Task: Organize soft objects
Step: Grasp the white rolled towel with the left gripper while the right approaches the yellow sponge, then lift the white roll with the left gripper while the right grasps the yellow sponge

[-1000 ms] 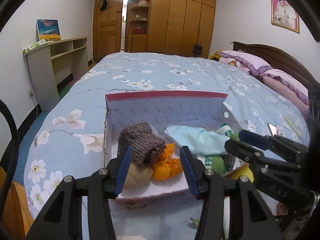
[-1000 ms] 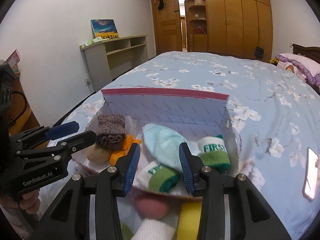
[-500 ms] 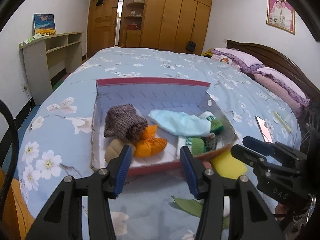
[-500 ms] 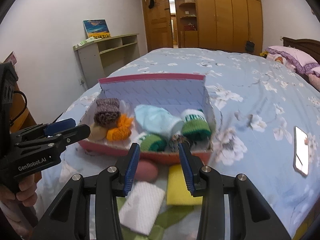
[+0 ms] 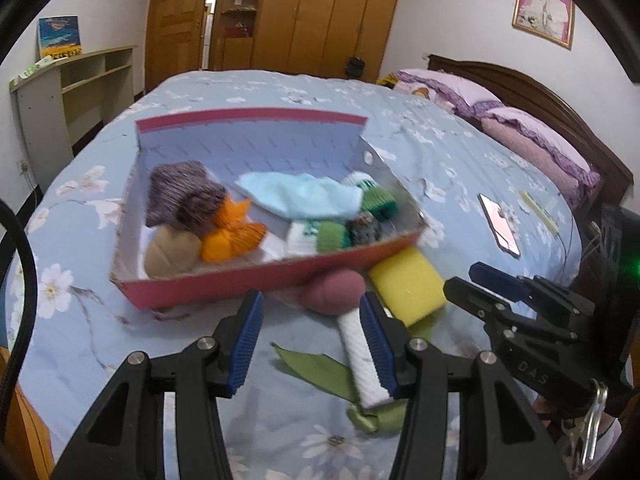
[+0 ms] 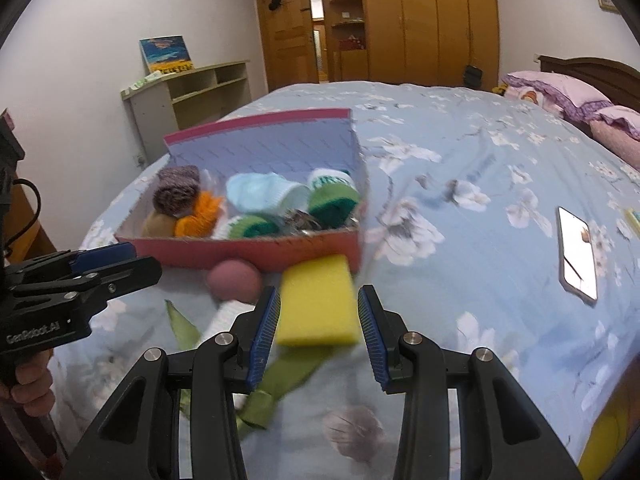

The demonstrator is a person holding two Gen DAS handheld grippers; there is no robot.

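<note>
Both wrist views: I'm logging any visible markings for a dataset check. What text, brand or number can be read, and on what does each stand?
"GenRobot.AI": white print on the body of the left gripper, slightly blurred.
"DAS": on the body of the right gripper.
Green lettering on the white cuff of the green sock in the red box: too blurred to read.
Framed photo and painting: no legible text.

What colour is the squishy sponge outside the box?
Yellow sponge, clearest in the right wrist view.
</note>
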